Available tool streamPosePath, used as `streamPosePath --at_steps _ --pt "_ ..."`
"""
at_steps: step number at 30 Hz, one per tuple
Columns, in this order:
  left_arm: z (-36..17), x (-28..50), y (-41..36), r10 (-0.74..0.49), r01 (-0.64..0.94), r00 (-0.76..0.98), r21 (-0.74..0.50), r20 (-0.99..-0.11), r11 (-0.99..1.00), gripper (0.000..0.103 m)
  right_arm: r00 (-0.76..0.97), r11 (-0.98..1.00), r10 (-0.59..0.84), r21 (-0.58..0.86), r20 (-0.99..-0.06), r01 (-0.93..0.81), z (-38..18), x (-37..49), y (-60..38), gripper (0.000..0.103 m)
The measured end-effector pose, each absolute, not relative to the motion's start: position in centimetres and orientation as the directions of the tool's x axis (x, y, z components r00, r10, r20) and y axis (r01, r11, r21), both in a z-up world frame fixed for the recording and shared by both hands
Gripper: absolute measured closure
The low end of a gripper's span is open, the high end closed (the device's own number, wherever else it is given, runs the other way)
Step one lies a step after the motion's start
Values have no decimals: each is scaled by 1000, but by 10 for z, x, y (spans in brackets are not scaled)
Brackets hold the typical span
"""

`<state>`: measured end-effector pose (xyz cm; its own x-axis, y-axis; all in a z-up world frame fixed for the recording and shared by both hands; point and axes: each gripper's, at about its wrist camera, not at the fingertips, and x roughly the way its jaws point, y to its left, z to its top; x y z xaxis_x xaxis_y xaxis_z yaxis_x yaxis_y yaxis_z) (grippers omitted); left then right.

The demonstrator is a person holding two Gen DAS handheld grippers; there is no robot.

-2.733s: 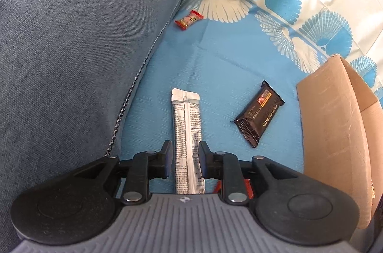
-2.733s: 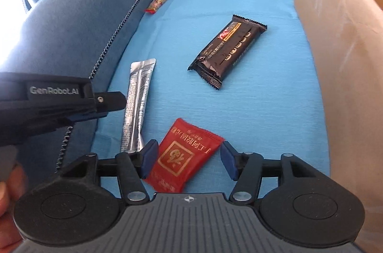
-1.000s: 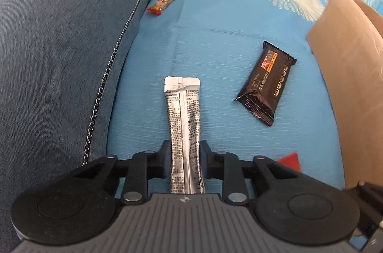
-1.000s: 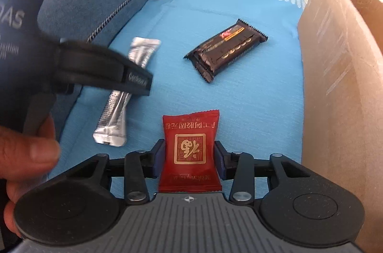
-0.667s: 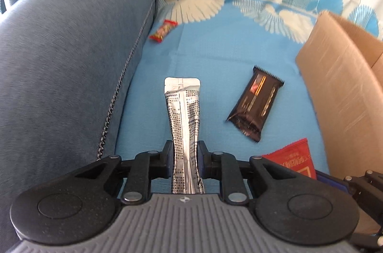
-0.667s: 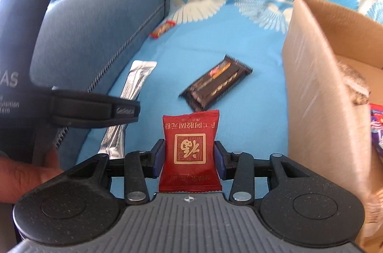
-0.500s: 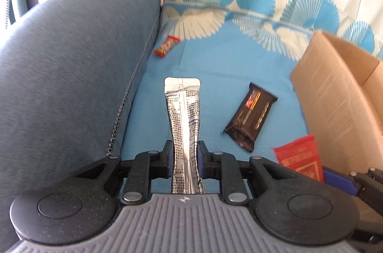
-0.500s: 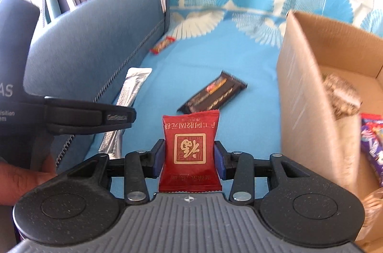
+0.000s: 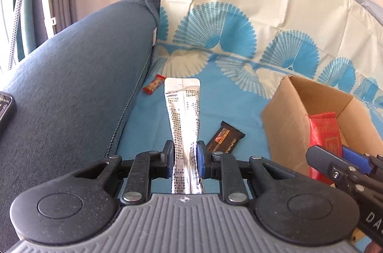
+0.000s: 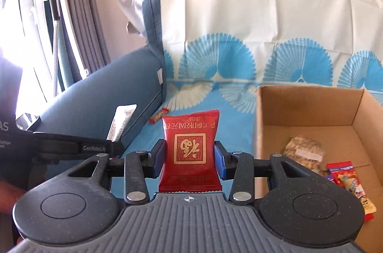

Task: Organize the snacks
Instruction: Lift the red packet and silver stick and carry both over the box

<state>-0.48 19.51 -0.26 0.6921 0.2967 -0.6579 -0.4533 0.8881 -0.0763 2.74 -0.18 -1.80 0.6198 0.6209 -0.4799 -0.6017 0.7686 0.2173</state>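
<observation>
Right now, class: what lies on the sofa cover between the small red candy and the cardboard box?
In the left wrist view, only the dark chocolate bar lies between the small red candy and the cardboard box; otherwise bare blue cover.

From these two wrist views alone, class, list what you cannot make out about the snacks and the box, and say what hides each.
- Dark chocolate bar, left wrist view: near end hidden behind the left tongs; absent from the right view.
- Cardboard box, right wrist view: near part of its floor hidden by the right tongs.
- Small red candy: label too small.
- Silver sachet: print too fine.
- Red packet: lower edge behind the tool body.
</observation>
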Motion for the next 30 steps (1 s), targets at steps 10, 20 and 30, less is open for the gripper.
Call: streamPosePath --at_steps 10,20,30 --pt "9 3 178 276 -423 725 -92 -631 901 82 659 798 599 264 -455 -542 -11 48 -45 59" --pt "10 14 161 242 -385 755 -112 -610 916 82 674 804 594 285 -440 -522 -10 57 -67 59" --pt "15 26 138 200 -332 803 -143 -561 932 82 699 819 573 287 -427 -496 -8 67 -97 59"
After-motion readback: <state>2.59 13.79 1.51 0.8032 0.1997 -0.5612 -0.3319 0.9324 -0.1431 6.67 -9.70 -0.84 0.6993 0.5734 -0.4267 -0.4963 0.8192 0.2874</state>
